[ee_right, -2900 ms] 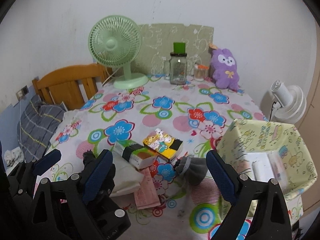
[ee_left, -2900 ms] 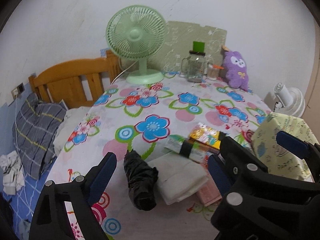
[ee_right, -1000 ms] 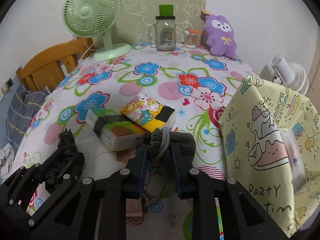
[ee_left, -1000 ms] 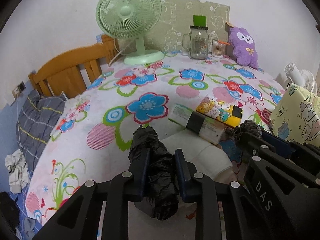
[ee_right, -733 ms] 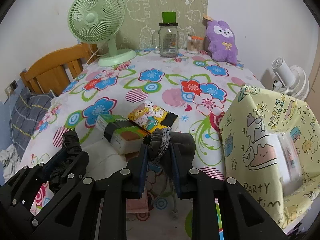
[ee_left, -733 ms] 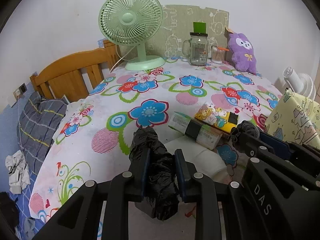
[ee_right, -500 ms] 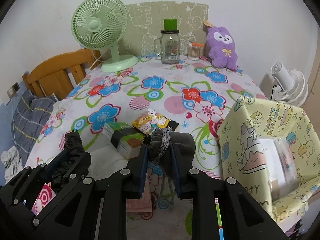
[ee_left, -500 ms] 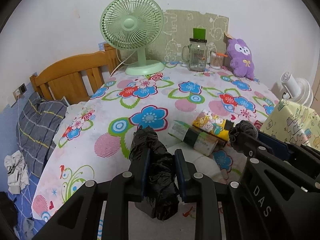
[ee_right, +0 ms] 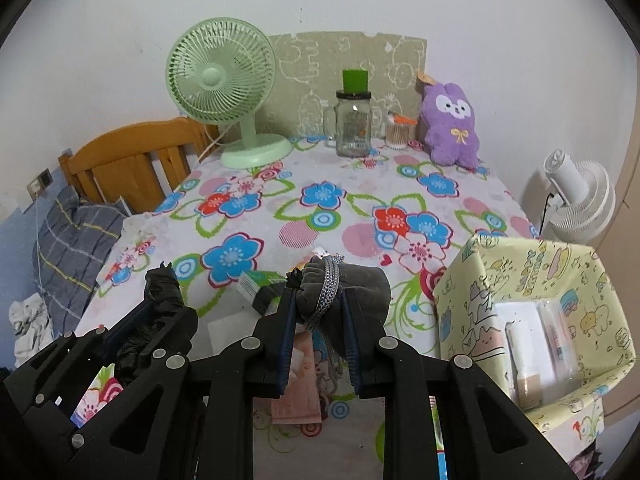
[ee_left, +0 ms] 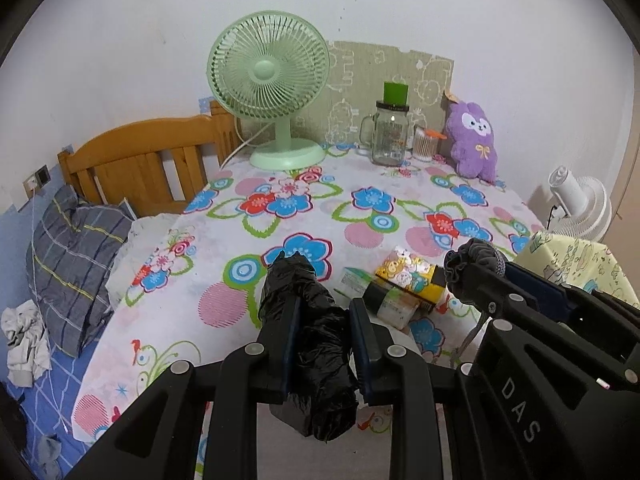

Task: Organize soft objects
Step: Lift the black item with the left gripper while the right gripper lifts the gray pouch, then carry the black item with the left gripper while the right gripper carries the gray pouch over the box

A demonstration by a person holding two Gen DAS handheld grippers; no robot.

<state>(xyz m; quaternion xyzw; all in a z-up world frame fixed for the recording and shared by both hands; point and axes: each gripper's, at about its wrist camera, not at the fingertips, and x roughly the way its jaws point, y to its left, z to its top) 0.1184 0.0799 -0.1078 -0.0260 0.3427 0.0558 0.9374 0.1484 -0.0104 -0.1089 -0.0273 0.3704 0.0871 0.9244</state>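
Note:
My left gripper (ee_left: 323, 320) is shut on a crumpled black plastic bag (ee_left: 316, 344) and holds it above the flowered table (ee_left: 304, 208). My right gripper (ee_right: 320, 312) is shut on a grey drawstring pouch (ee_right: 360, 292), also lifted off the table; the pouch shows in the left wrist view (ee_left: 472, 264) too. The black bag shows at the left of the right wrist view (ee_right: 164, 292). A yellow patterned fabric box (ee_right: 552, 312) stands at the table's right front, with clear packets inside. Tissue packs (ee_left: 408, 276) lie on the table below the grippers.
A green fan (ee_right: 232, 92), a glass jar with a green lid (ee_right: 354, 120), a cotton-swab jar (ee_right: 398, 132) and a purple plush (ee_right: 450, 128) stand at the back. A white fan (ee_right: 576, 200) is off the right edge. A wooden headboard (ee_left: 140, 164) and bed lie left.
Both grippers closed on their objects, the black bag and the grey pouch, and have since lifted them up and back from the table. The tissue packs stay where they were.

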